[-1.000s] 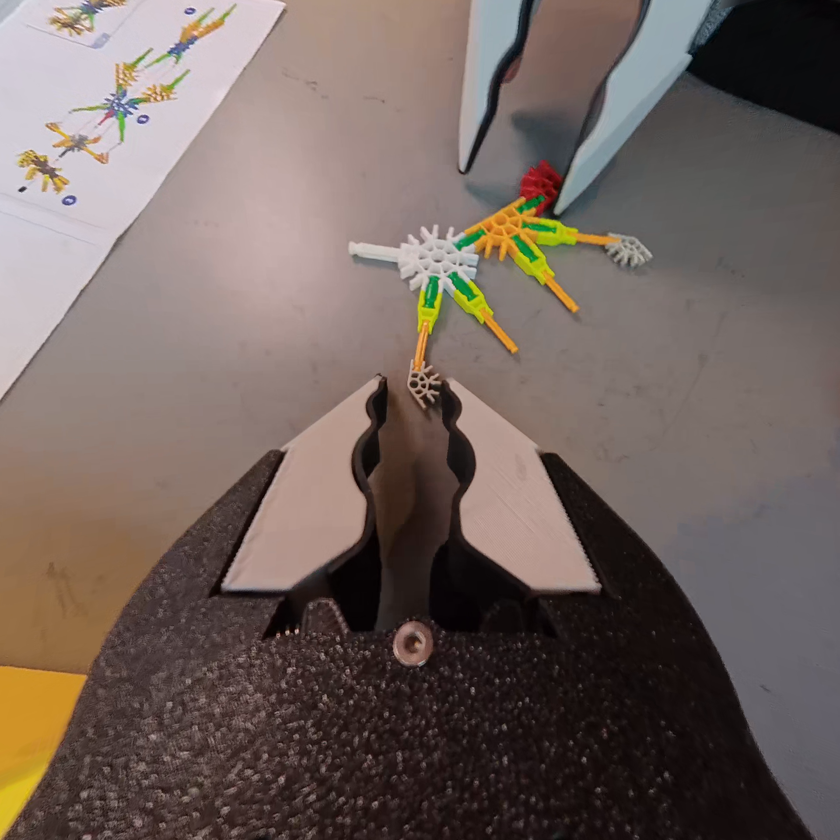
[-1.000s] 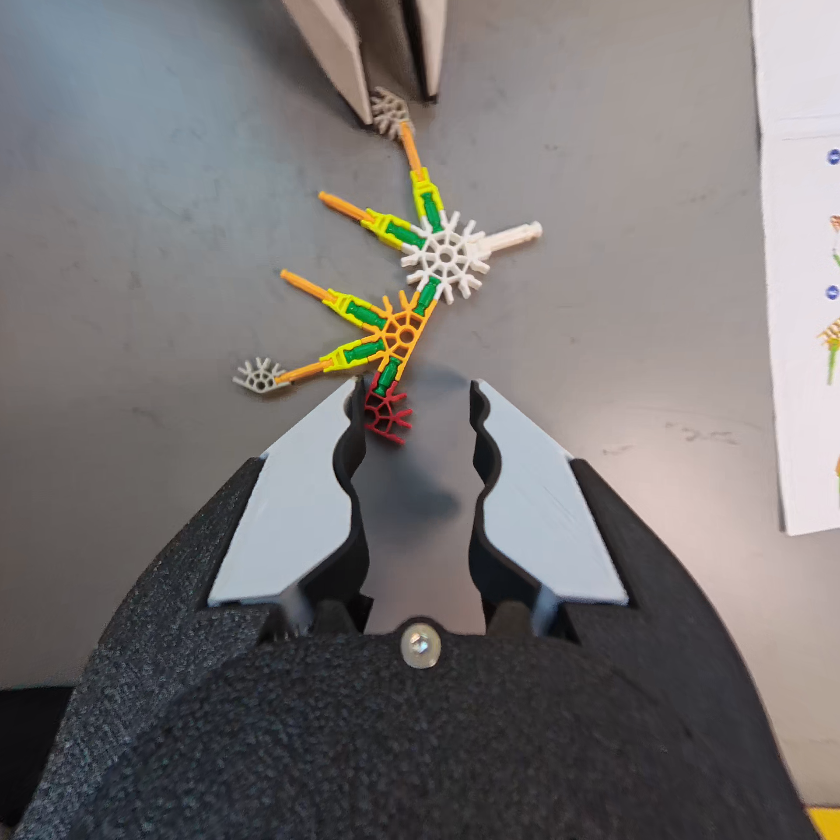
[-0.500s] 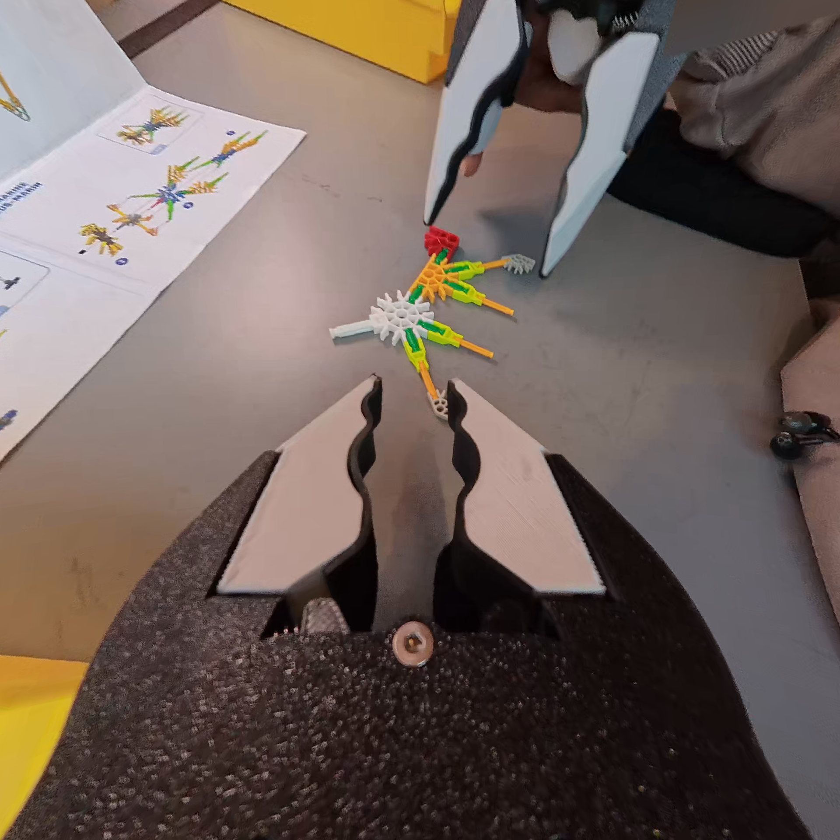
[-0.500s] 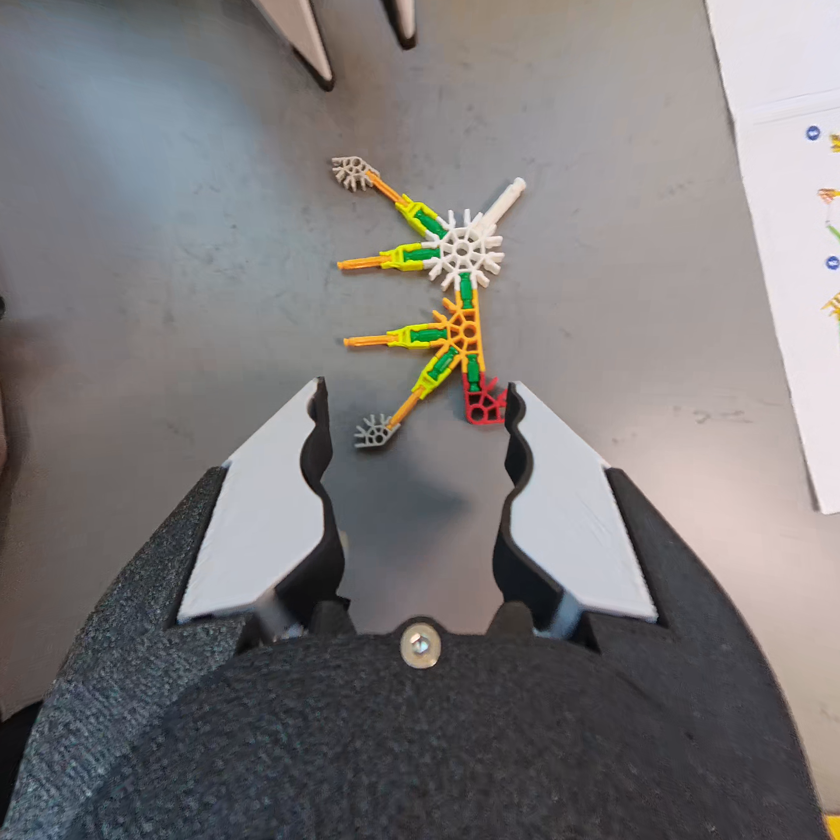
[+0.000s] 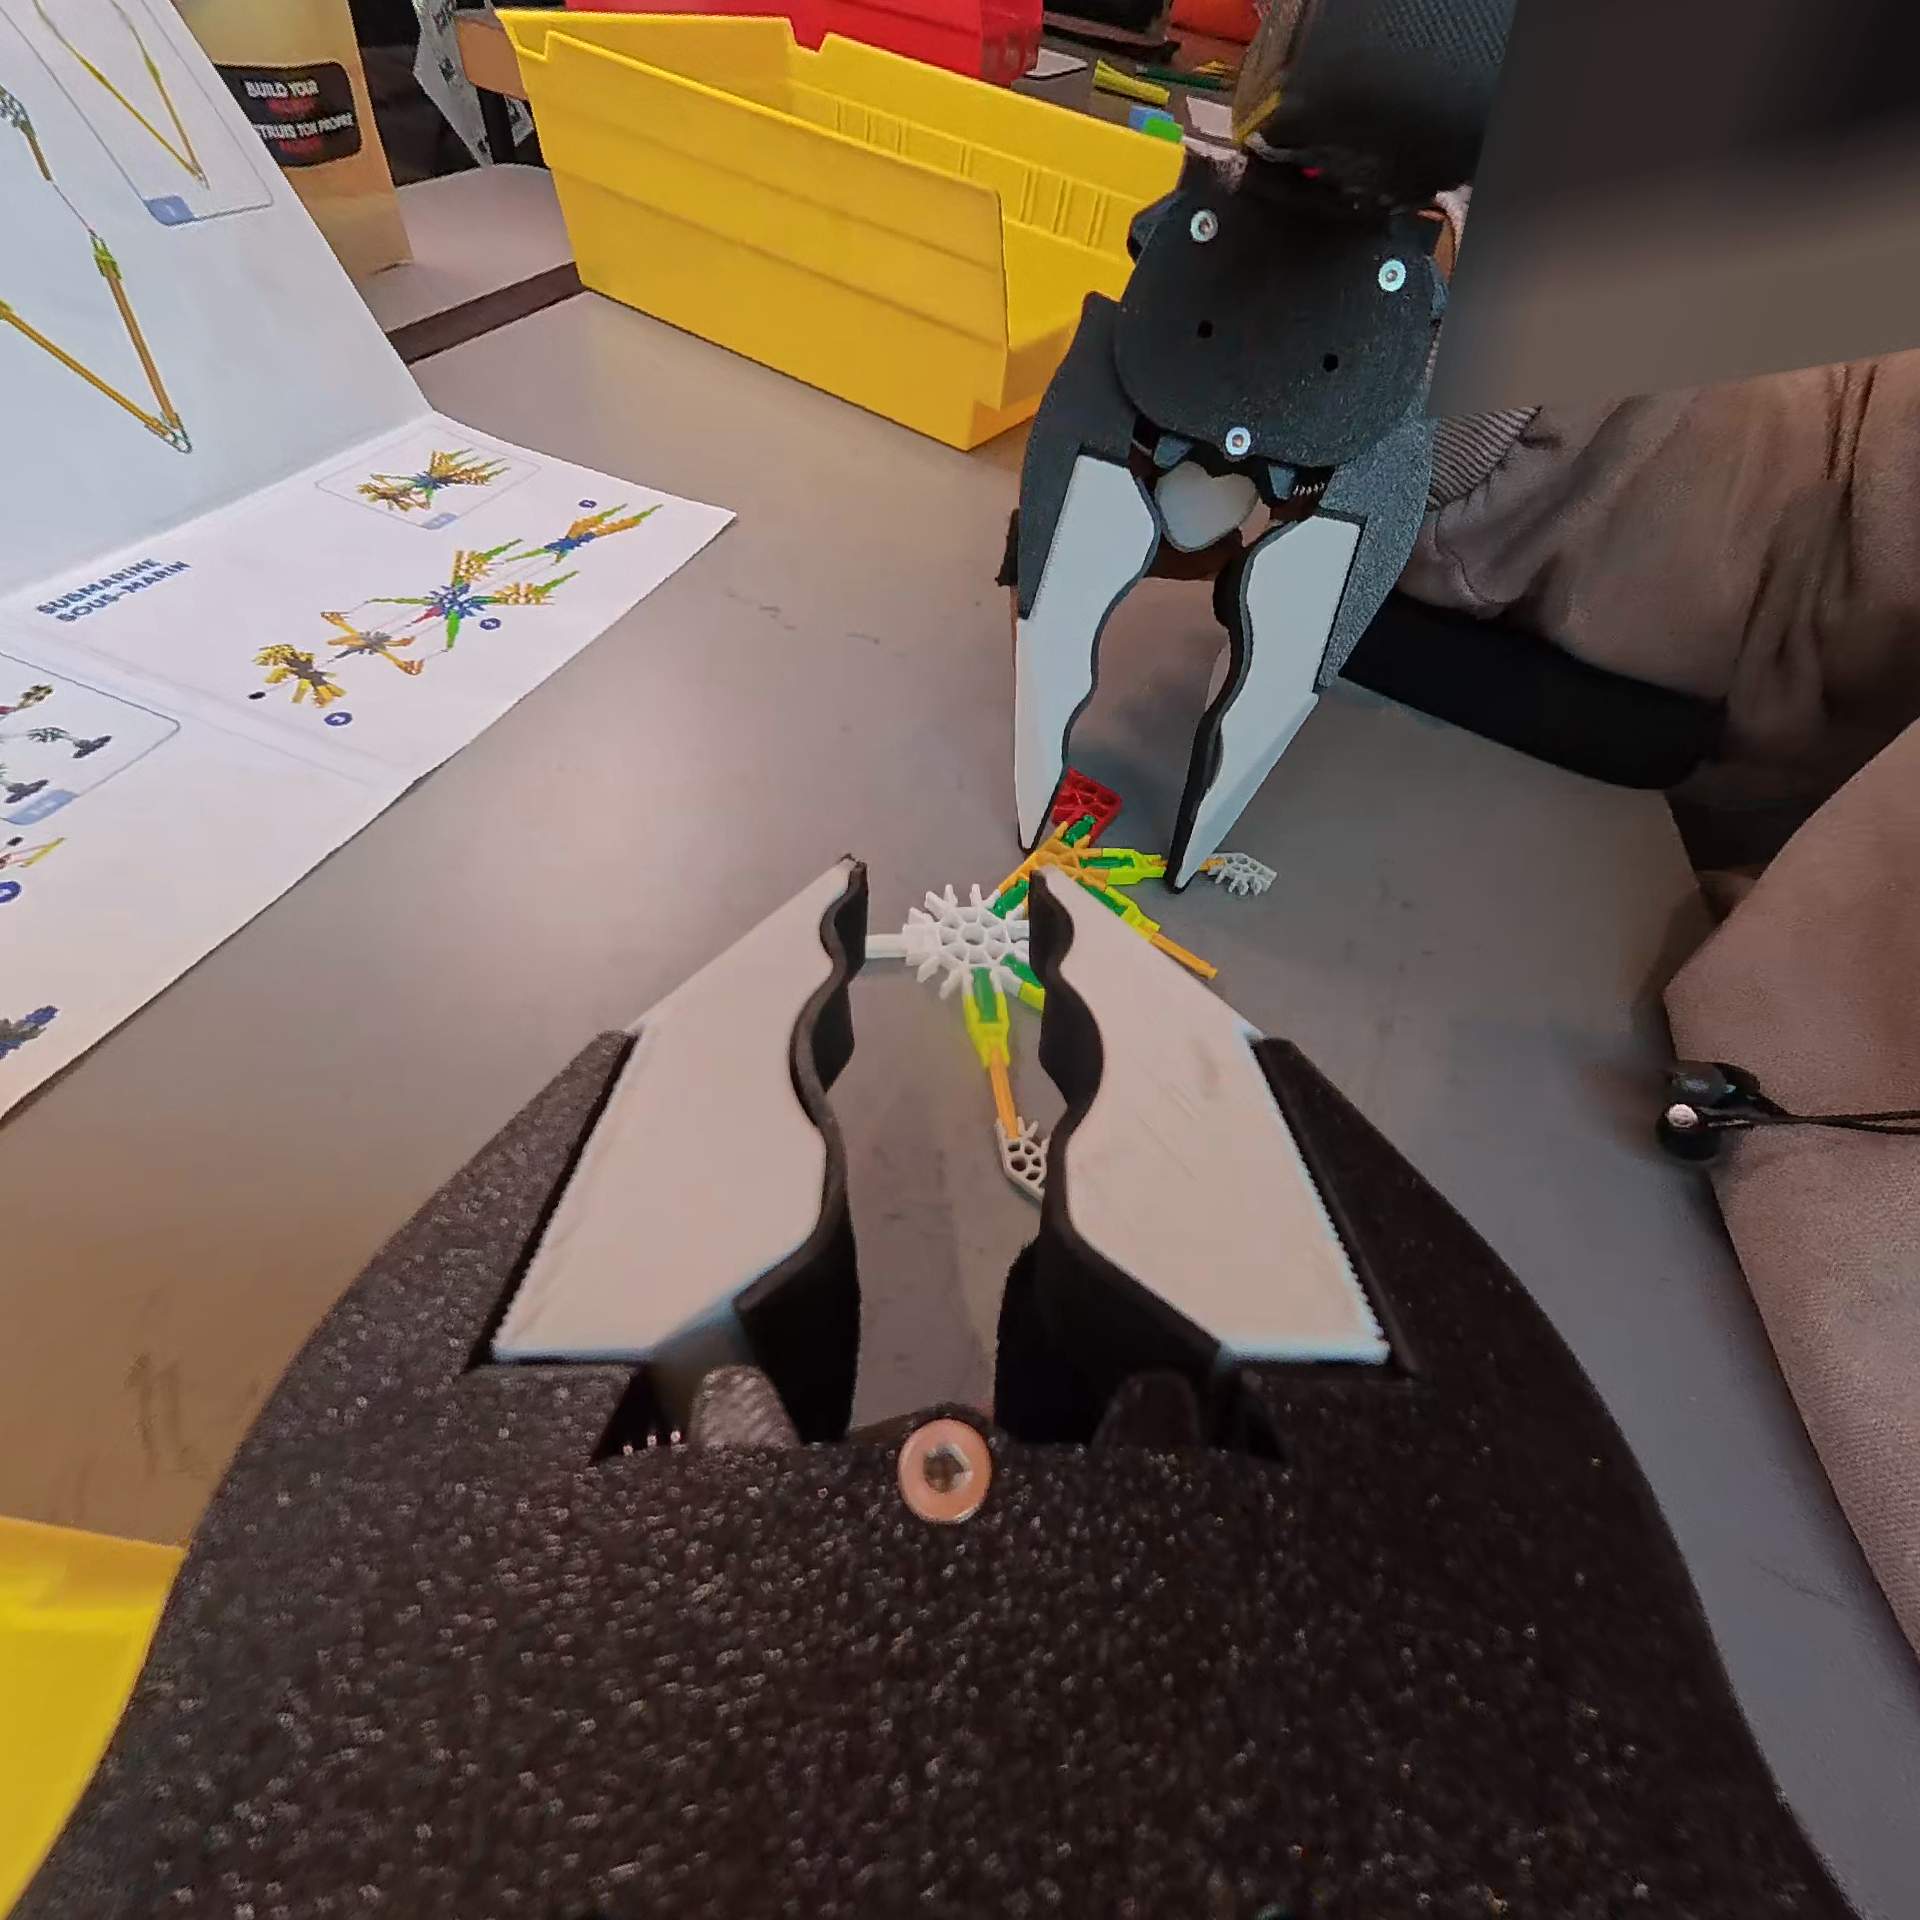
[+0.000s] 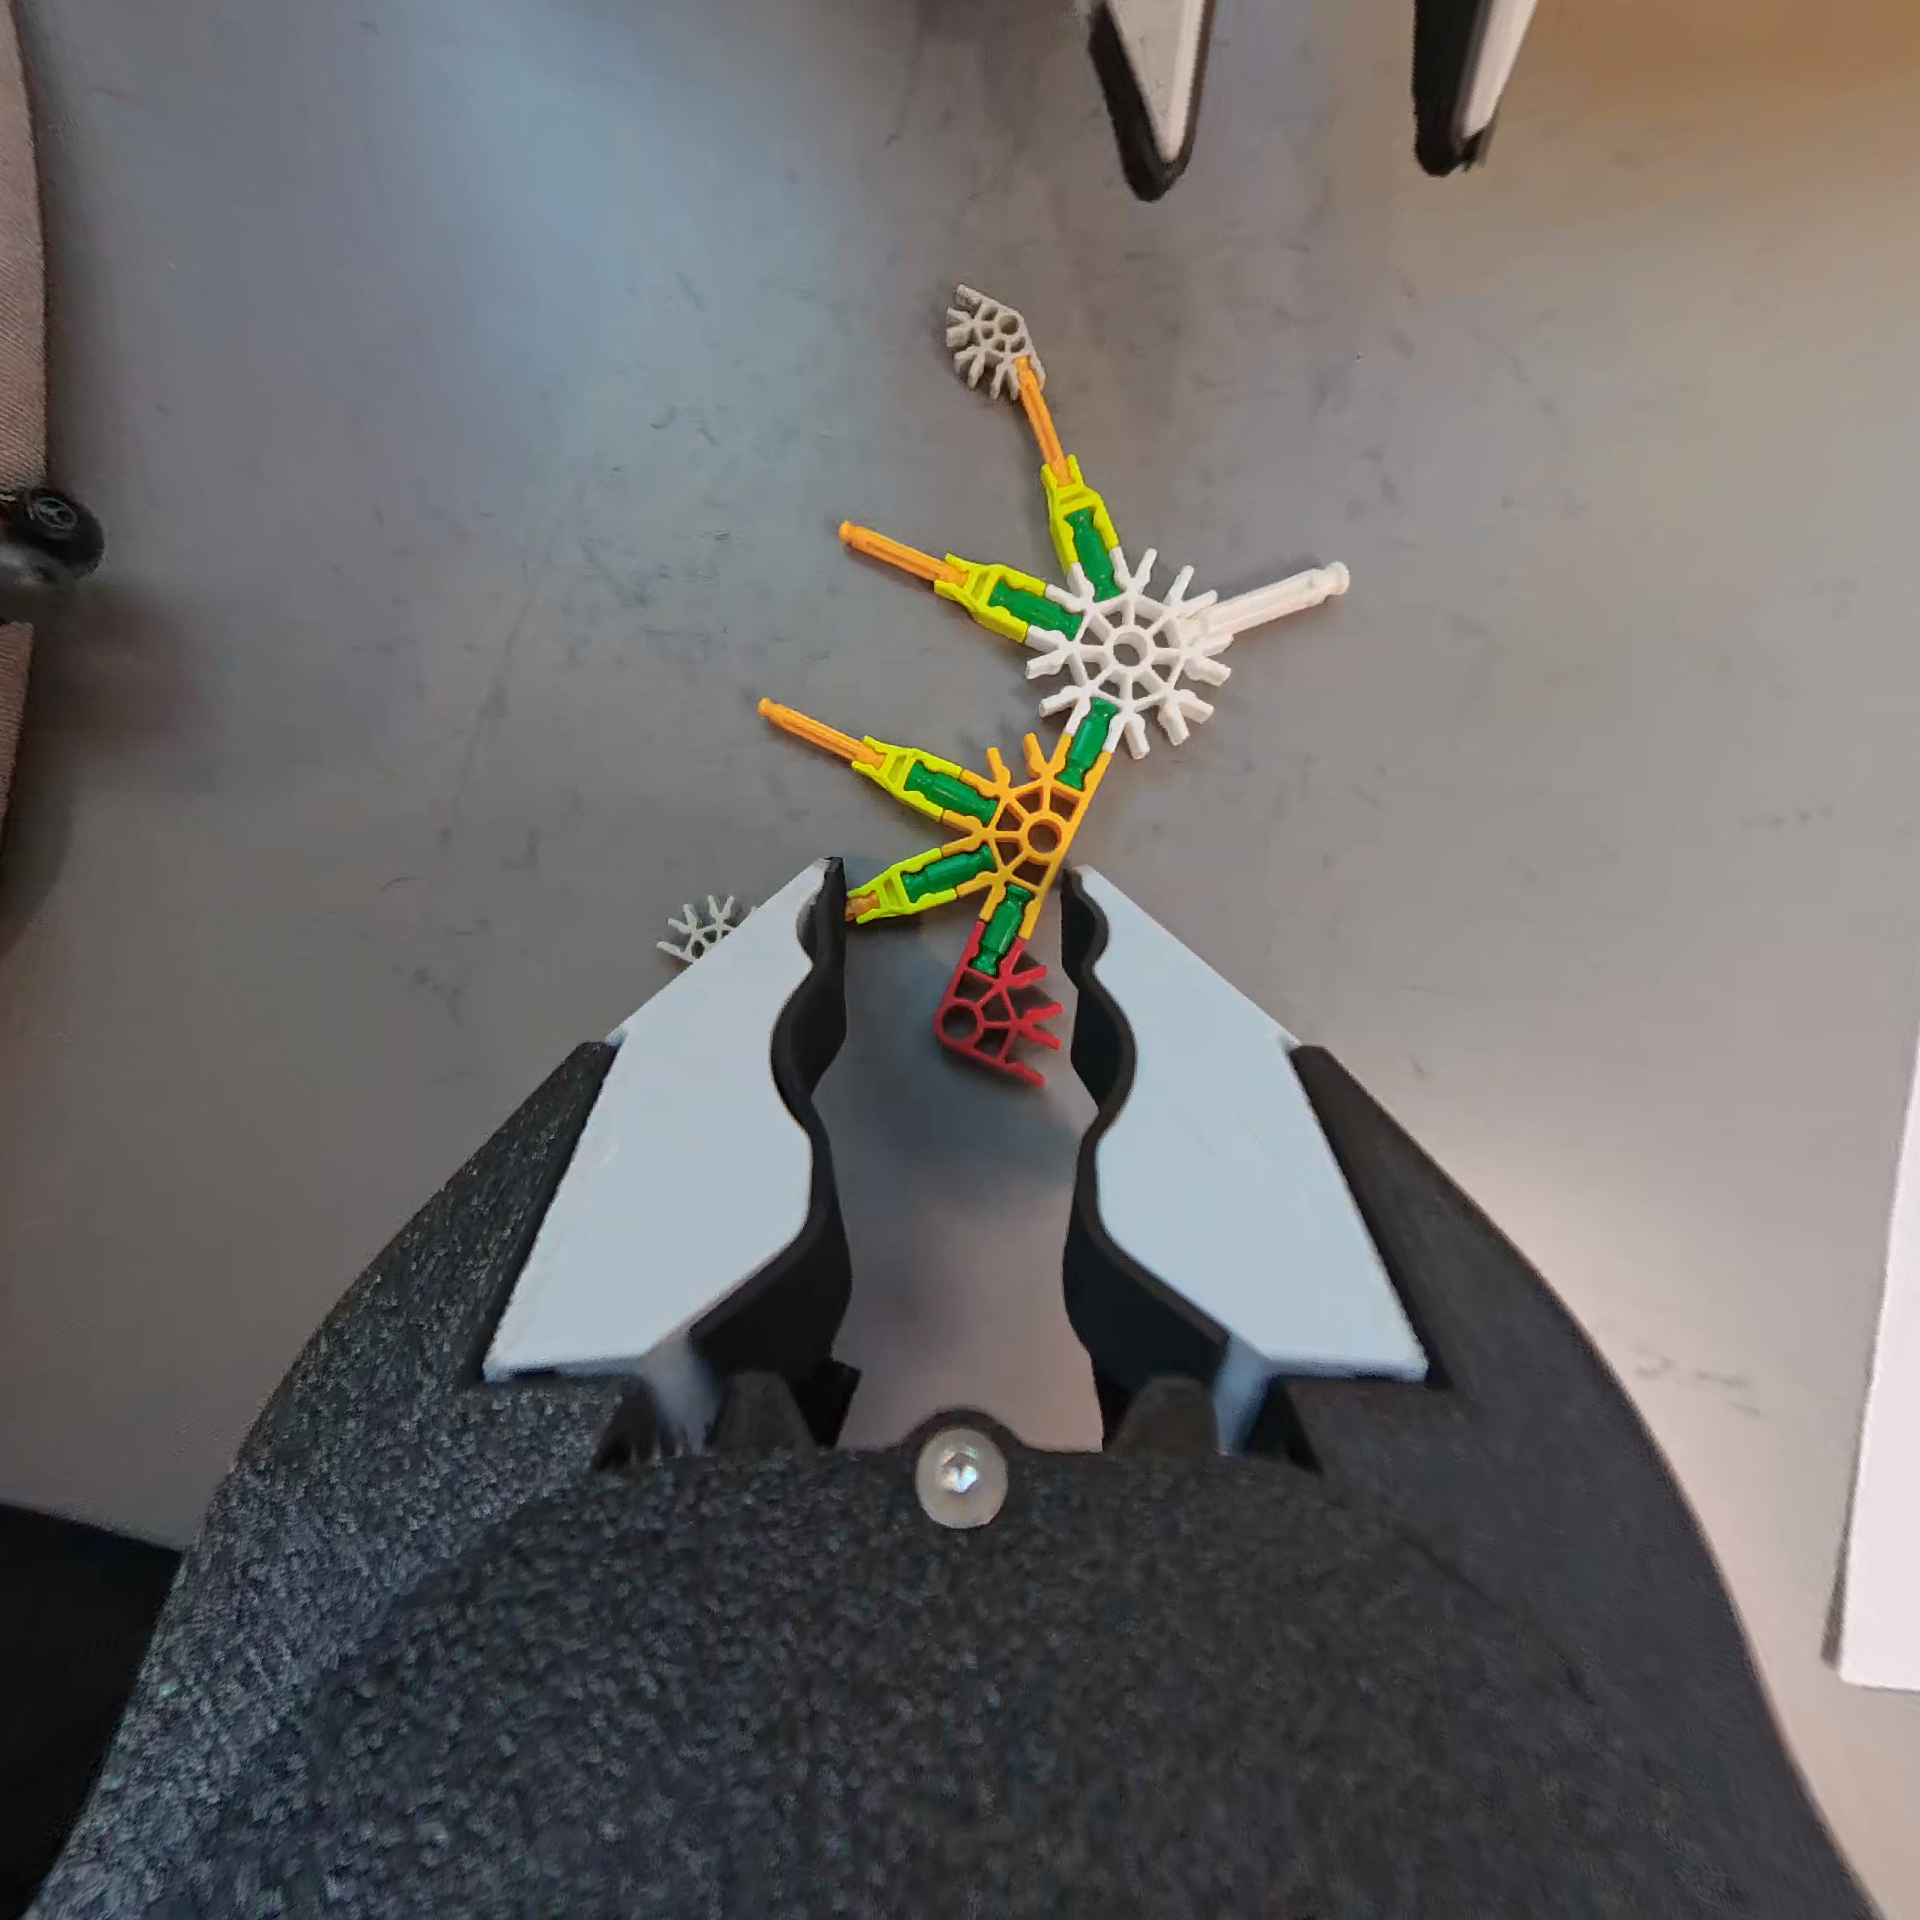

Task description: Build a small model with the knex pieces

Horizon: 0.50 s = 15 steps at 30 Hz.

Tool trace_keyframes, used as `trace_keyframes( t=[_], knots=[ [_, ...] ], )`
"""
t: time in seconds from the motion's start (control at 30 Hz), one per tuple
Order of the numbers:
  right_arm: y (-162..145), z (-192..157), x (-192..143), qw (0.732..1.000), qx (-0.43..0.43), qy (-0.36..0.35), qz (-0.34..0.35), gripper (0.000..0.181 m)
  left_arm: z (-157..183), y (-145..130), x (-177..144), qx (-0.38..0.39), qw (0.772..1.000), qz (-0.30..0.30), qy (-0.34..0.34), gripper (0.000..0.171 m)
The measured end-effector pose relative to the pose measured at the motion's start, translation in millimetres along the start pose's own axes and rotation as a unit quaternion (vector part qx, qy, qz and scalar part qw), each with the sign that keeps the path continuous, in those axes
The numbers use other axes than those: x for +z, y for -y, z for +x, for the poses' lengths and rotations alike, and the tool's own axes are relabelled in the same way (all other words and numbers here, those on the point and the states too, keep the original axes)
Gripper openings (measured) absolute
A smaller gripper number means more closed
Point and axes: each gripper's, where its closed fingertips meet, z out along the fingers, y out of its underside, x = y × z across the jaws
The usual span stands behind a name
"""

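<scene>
The grey worktop [image 5: 727, 831] carries everything. A yellow bin [image 5: 790, 208] stands along its far edge, and a white instruction sheet [image 5: 260, 582] lies folded along the left edge. A person's brown sleeve [image 5: 1662, 540] rests over the right edge.

The left gripper [image 5: 945, 873] is released and grasps nothing. Its fingers stand apart above the near end of the toy. Compared with half a second ago it has tipped up and drawn back, so the bin and the whole of the other gripper now come into its view.

The right gripper [image 6: 951, 871] points down at the worktop from the far side and is also unclenched. Its gap is narrower than half a second ago, when the fingers were spread wide. The tips now bracket one end of the toy, and whether either finger touches it I cannot tell.

The rod-and-connector toy [image 6: 1029, 831] lies flat near the middle of the worktop, between the two grippers. It has turned a little since the last frame. Its white snowflake hub [image 6: 1127, 655] sits at the centre with a white rod [image 6: 1278, 592] sticking out of it. The red connector [image 6: 992, 1023] lies between the right gripper's fingers, close to one of them. One grey end connector [image 6: 992, 338] points toward the left gripper, and another [image 6: 707, 925] peeks out beside the right gripper's other finger
</scene>
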Motion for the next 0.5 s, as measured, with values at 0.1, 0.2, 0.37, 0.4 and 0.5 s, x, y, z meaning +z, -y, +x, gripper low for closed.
trace_keyframes(
  t=[0.1,0.2,0.37,0.4,0.5],
  knots=[
    [-3,14,-3,1.000,0.011,-0.020,0.011,0.035,0,-7,1,0.011,1.000,-0.021,0.004,0.031],
    [-9,37,-16,0.995,0.031,-0.089,0.023,0.037,-3,-11,0,0.020,0.999,-0.035,0.013,0.031],
    [-13,52,-47,0.982,0.087,-0.152,0.069,0.044,-7,-14,2,0.013,0.999,-0.042,0.022,0.033],
    [-11,49,-48,0.982,0.091,-0.149,0.075,0.046,-8,-15,2,0.015,0.999,-0.045,0.026,0.034],
    [-5,39,-39,0.985,0.084,-0.136,0.066,0.055,-12,-20,3,0.024,0.997,-0.058,0.039,0.036]
  ],
)
